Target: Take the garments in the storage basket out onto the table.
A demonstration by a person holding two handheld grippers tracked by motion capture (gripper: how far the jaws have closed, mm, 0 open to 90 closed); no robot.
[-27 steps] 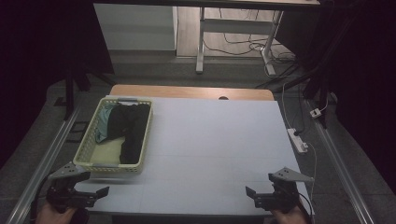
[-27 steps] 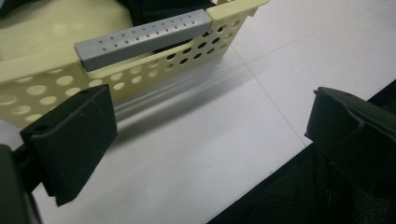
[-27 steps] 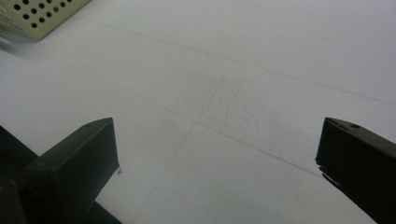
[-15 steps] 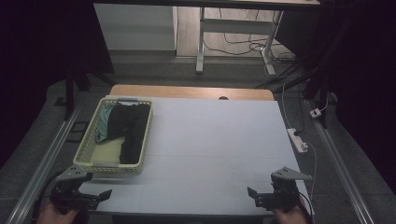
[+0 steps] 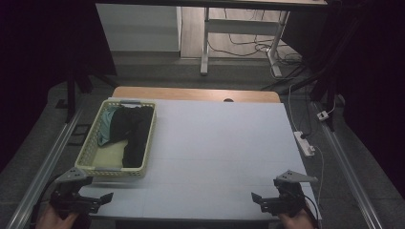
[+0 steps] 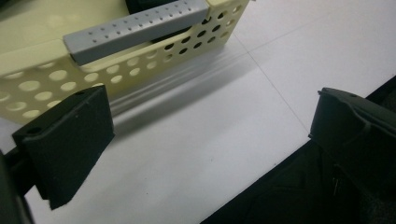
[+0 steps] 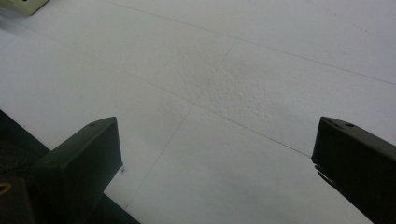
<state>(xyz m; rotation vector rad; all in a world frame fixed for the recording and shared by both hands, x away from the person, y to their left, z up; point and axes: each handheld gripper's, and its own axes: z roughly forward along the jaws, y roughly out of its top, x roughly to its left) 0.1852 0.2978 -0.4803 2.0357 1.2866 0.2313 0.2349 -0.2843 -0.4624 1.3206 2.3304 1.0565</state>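
Both tools sit low at the bottom edge of the high view, the left tool [image 5: 102,196] at lower left, the right tool [image 5: 256,198] at lower right, each with jaws spread wide and gripping nothing. The pale yellow basket [image 5: 88,155] stands on the white desk [image 5: 219,143] at centre left, just above the left tool and well apart from the right one; dark clothes [image 5: 133,133] lie inside it.
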